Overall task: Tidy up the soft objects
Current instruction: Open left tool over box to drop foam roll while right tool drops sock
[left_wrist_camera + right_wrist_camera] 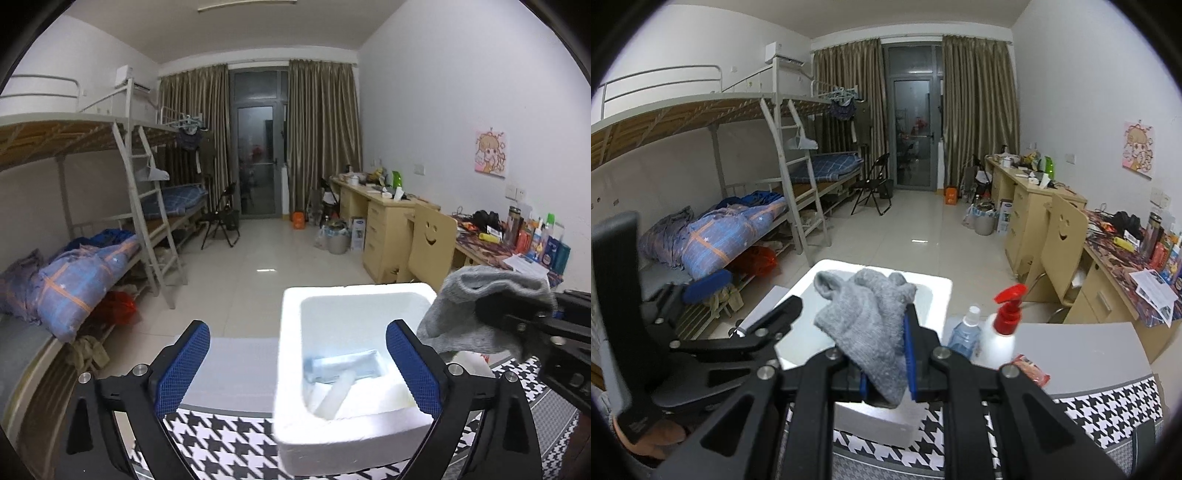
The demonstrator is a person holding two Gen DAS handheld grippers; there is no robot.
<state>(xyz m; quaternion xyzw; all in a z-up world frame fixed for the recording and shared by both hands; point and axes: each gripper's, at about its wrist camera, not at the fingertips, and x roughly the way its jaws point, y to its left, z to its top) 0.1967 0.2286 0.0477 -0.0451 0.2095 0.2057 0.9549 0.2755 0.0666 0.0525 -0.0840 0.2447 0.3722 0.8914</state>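
i see grey sock (871,325): fuzzy knit cloth. box (291,369): matt white foam, grainy. gripper pads (413,369): blue textured rubber. tablecloth (229,443): woven houndstooth. floor (258,258): glossy tile. spray bottle (1003,332): translucent plastic.

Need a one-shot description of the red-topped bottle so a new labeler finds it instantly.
Start at the white foam box on the houndstooth cloth. Just to its right stand two bottles side by side. The target is the white spray bottle on the right, taller, with a red trigger head; its neighbour is a smaller clear blue bottle with a white cap.
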